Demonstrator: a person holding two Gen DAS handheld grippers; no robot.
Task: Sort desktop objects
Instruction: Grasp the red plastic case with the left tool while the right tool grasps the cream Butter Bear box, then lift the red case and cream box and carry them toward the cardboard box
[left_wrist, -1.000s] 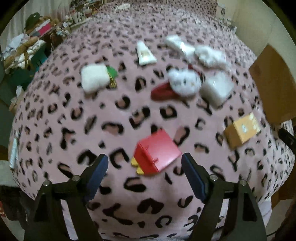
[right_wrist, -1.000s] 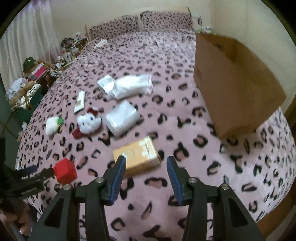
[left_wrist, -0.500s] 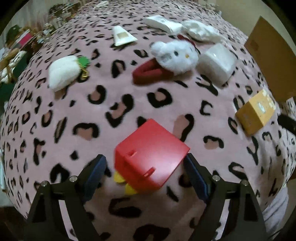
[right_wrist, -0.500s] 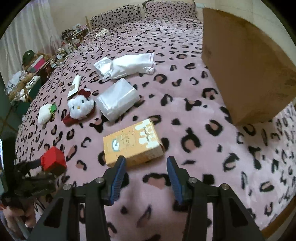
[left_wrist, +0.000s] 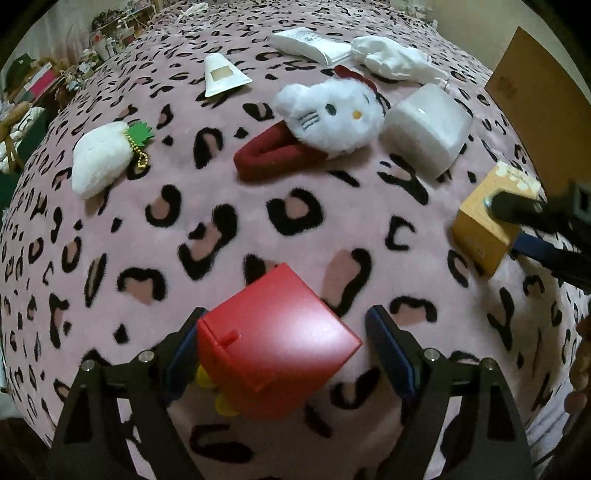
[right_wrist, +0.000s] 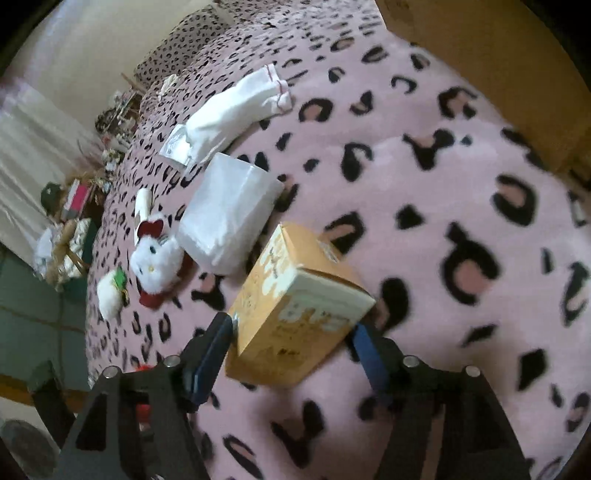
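Two grippers: both over the leopard-print bed (left_wrist: 229, 206).
Left gripper (left_wrist: 284, 339): fingers apart around the red box (left_wrist: 273, 343), right finger clear of it.
Right gripper (right_wrist: 291, 332): fingers opening, astride the yellow box (right_wrist: 295, 306).
Far: plush cat (left_wrist: 328, 110), white pouch (left_wrist: 424, 125).

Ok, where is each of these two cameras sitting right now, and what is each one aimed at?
Left wrist view: on the left gripper, looking steeply down at the leopard-print blanket; its fingers straddle the red plastic box; a hand shows at the right edge.
Right wrist view: on the right gripper, tilted down; its opening fingers flank the yellow cardboard box.
Shared: the yellow box, white cat plush, and the right gripper seen from the left.
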